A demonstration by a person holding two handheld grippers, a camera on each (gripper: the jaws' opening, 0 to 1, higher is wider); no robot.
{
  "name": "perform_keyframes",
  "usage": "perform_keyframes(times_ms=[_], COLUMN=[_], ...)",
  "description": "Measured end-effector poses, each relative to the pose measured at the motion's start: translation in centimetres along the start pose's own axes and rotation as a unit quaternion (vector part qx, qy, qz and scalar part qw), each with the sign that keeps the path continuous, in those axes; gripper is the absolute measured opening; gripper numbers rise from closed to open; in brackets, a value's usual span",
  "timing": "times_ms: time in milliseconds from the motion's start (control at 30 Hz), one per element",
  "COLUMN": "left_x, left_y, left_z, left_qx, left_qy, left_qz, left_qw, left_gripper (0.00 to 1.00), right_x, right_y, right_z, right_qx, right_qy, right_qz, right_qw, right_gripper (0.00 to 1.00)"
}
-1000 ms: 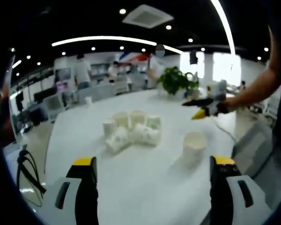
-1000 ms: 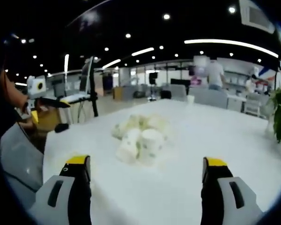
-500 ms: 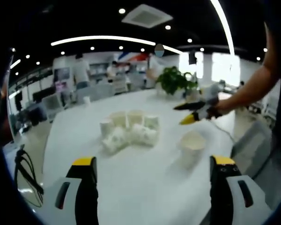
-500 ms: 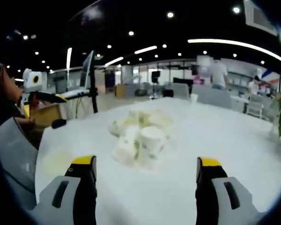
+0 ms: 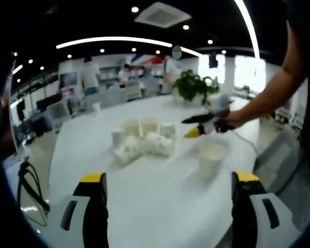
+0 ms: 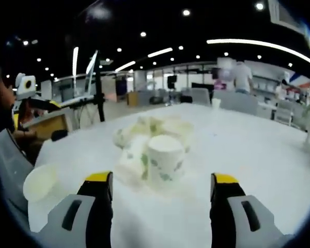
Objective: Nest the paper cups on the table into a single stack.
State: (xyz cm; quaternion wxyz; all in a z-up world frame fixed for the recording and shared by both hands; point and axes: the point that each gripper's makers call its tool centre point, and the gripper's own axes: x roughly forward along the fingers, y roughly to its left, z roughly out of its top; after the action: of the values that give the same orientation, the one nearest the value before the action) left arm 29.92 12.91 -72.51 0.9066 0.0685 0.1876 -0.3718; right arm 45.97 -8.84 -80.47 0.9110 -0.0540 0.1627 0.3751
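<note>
Several white paper cups with green print lie and stand in a cluster (image 5: 142, 140) on the white table (image 5: 160, 206). One cup (image 5: 211, 154) stands upright apart, to the cluster's right. My left gripper (image 5: 169, 177) is open and bare, well short of the cups. The right gripper (image 5: 199, 125) reaches in from the right, above the lone cup, near the cluster. In the right gripper view the cluster (image 6: 154, 142) lies just ahead of my open right gripper (image 6: 161, 178); its nearest cup (image 6: 165, 157) stands mouth down. The lone cup (image 6: 40, 181) sits far left, the left gripper (image 6: 45, 103) beyond it.
A potted plant (image 5: 194, 86) stands at the table's far end, and a small cup (image 5: 96, 108) at its far left edge. Black cables (image 5: 31, 188) hang off the table's left side. People and office chairs fill the background. A dark stand (image 6: 98, 88) rises behind the table.
The right gripper has moved in toward the cup cluster, which now looms larger in its view; its jaws stand slightly closer together. The left gripper has barely moved.
</note>
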Motion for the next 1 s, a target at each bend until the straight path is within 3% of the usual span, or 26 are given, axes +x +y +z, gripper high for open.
perform_keyframes(times_ms=[367,467,733,933,1000], left_x=[-0.6,-0.7,-0.8,-0.9,-0.7], left_y=[-0.1,0.1,0.3,0.1,1.0], left_z=[0.1,-0.1,-0.3,-0.1,0.3], left_qx=[0.000,-0.001,-0.004,-0.003,-0.003], left_qy=[0.001,0.004,0.003,0.002,0.001], left_qz=[0.001,0.004,0.006,0.005,0.005], left_qw=[1.0000,1.0000,1.0000,1.0000,1.0000], left_gripper=[0.99,0.99,0.99,0.99,0.99], right_x=[2.4,2.8,3.7,4.5,5.3], right_y=[-1.2,-1.4,-0.8,-0.5,-0.6], right_z=[-0.2,-0.7,-1.1,-0.4,-0.2], right_qx=[0.015,0.012,0.008,0.010,0.009], right_qy=[0.006,0.013,0.014,0.007,0.007], right_qz=[-0.009,-0.013,-0.004,0.002,0.003], right_qw=[0.9998,0.9997,0.9999,0.9999,0.9999], right_gripper=[0.65,0.56,0.52,0.47,0.45])
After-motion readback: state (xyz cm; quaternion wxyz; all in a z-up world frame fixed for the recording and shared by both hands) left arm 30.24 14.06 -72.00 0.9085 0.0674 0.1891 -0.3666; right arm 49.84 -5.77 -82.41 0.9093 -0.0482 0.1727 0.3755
